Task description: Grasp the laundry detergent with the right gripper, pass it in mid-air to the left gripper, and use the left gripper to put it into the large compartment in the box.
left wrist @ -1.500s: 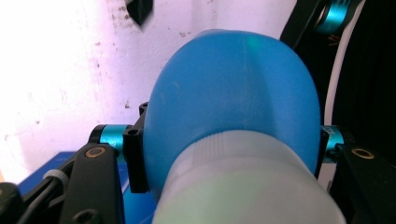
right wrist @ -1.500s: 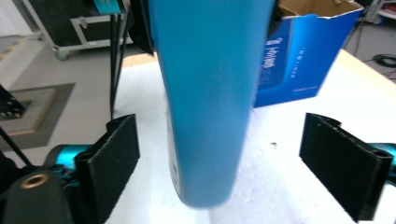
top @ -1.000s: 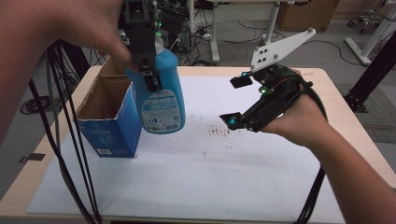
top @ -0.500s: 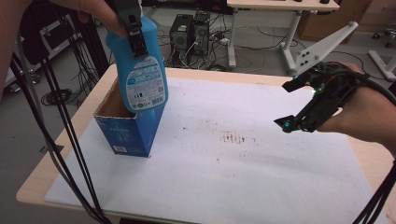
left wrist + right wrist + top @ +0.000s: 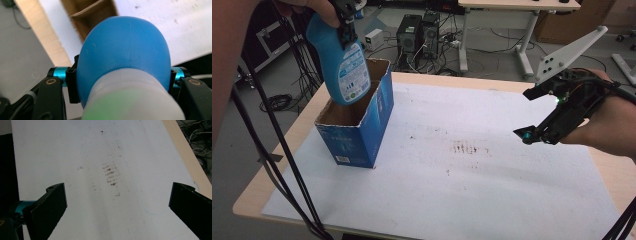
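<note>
High view: the left gripper (image 5: pixel 346 22) clamps the bottle (image 5: pixel 343 65) by its neck, base tilted into the box (image 5: pixel 357 122) mouth, lower than a moment ago. Left gripper view: the bottle (image 5: pixel 125 57) sits between the jaws, box (image 5: pixel 87 15) straight below. Right gripper view: jaws wide apart over bare paper (image 5: pixel 105 170) (well away, idle).

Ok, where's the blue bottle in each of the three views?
High view: blue bottle at upper left, its base dipping into the open cardboard box.
Left gripper view: blue bottle at centre, clamped between the left tongs.
Right gripper view: not in it.
Shared landmark: white sheet on the table.
</note>
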The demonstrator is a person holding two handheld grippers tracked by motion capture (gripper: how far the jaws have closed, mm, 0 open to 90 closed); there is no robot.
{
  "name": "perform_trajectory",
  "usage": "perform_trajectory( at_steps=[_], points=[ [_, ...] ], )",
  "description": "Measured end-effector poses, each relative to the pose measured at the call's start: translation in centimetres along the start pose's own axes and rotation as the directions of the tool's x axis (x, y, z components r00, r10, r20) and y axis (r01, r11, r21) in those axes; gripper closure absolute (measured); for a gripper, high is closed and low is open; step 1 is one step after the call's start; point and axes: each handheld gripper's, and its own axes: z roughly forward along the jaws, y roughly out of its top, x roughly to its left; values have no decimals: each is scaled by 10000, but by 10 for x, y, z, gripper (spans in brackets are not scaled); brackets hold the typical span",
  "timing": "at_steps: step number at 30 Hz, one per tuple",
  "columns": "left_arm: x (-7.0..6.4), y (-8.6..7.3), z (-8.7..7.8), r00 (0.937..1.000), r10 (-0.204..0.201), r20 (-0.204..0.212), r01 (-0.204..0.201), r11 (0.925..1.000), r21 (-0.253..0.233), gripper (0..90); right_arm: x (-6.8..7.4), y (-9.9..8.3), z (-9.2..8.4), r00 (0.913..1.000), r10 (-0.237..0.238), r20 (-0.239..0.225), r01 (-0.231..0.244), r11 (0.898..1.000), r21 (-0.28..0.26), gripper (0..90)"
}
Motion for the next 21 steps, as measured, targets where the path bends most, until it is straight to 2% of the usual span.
perform_trajectory(
  at_steps=[3,5,7,14,15,16,21],
  points=[
    [6,-1,4,9989,-436,-162,433,9989,-160,381,-1,-1,0,10000,53,32,-53,10000,-24,6],
    [10,-2,9,9985,-517,-161,517,9987,21,381,-1,-2,0,10000,71,39,-71,10000,-15,6],
    [12,-3,15,9981,-603,-142,604,9982,2,381,-1,-2,0,10000,89,28,-89,10000,-11,6],
    [13,0,36,9993,-376,57,374,9989,287,382,0,-3,2,9999,138,4,-138,9999,-27,6],
    [13,2,46,9995,-292,141,287,9988,398,382,0,-4,3,9999,118,7,-118,9999,-23,6],
    [13,2,46,9995,-292,141,287,9988,398,382,0,-4,3,9999,118,7,-118,9999,-23,6],
    [11,5,73,9986,323,420,-347,9977,576,382,2,-6,3,9998,203,3,-203,9998,4,5]
  ],
)
